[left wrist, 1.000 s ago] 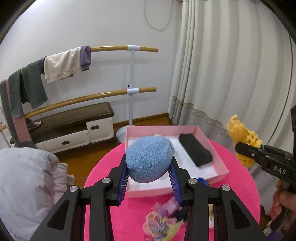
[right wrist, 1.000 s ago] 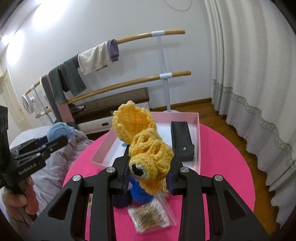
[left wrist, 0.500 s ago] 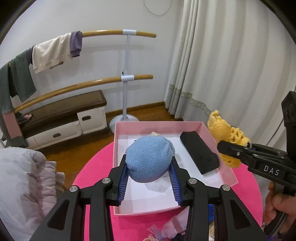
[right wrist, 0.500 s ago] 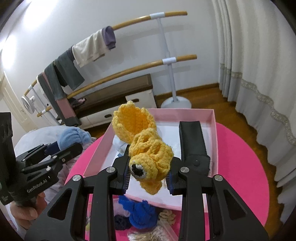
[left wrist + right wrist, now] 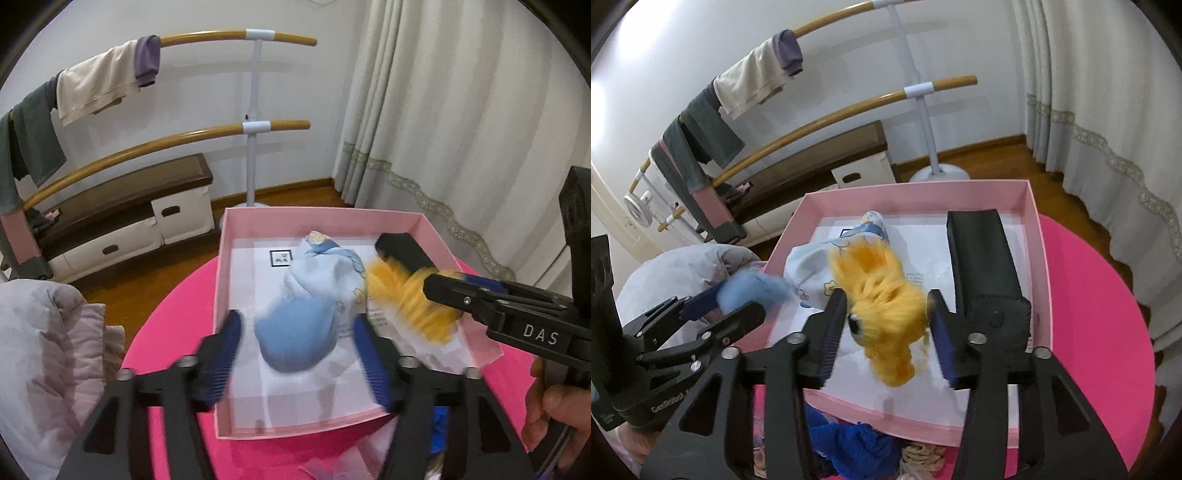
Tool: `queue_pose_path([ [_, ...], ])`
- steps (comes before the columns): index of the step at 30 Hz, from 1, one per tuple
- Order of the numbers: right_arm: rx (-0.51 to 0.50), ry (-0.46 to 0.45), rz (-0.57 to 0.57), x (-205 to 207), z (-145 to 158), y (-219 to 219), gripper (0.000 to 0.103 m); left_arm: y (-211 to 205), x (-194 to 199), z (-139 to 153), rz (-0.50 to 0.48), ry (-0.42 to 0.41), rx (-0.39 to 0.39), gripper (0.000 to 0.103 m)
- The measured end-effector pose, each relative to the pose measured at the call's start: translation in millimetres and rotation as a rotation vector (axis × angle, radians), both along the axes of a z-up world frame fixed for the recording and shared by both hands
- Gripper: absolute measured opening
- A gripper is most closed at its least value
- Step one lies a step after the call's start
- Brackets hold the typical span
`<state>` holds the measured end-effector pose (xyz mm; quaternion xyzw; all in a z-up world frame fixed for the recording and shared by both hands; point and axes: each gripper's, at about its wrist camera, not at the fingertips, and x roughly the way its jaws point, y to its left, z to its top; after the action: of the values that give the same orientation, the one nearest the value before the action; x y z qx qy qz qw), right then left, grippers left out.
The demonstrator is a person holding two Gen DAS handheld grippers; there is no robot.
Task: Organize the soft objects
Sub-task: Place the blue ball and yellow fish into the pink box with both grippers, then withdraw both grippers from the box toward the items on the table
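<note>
Left gripper [image 5: 297, 345] hangs over the pink box [image 5: 221, 295], its jaws opening, pads clear of the blurred blue plush [image 5: 295, 339] between them. Right gripper [image 5: 888, 330] is also opening, pads off the yellow crochet toy [image 5: 886, 306], beside a black case [image 5: 982, 258].

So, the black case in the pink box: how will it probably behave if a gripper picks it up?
The black case looks stiff: its edges stay straight and boxy, so it should not flop. Its long shape may tilt if gripped near one end. The stitched, matte surface probably gives decent grip. It lies flat in the pink box, so rolling seems unlikely.
</note>
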<state>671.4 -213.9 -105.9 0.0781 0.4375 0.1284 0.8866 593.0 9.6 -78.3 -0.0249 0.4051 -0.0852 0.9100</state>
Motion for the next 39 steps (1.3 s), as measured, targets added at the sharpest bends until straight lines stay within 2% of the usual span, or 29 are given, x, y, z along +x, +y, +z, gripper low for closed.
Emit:
queue_pose_path([
  [1,0.003,-0.002,-0.005,0,-1,-1,0.052,1,0,0,0.008,-0.010,0.006,0.076],
  [2,0.007,-0.004,-0.012,-2,-1,-3,0.065,0,-2,1,0.014,-0.019,0.011,0.080],
  [3,0.014,-0.009,-0.023,-3,-1,-5,0.073,1,-6,2,0.020,-0.030,0.015,0.089],
  [5,0.030,-0.031,-0.052,-8,3,-10,0.102,3,-14,7,0.034,-0.059,0.020,0.099],
  [6,0.033,-0.040,-0.063,-10,5,-13,0.103,5,-19,10,0.044,-0.072,0.024,0.103],
  [11,0.039,-0.093,-0.114,-27,23,-24,0.103,11,-56,25,0.129,-0.140,0.089,0.103],
  [15,0.027,-0.145,-0.114,-48,46,-22,0.103,11,-87,38,0.163,-0.202,0.103,0.103],
  [26,-0.001,-0.284,-0.113,-122,96,-16,0.103,10,-178,74,0.201,-0.289,0.057,0.103],
  [39,-0.062,-0.407,-0.133,-210,126,-12,0.103,16,-270,95,0.209,-0.324,0.011,0.103],
])
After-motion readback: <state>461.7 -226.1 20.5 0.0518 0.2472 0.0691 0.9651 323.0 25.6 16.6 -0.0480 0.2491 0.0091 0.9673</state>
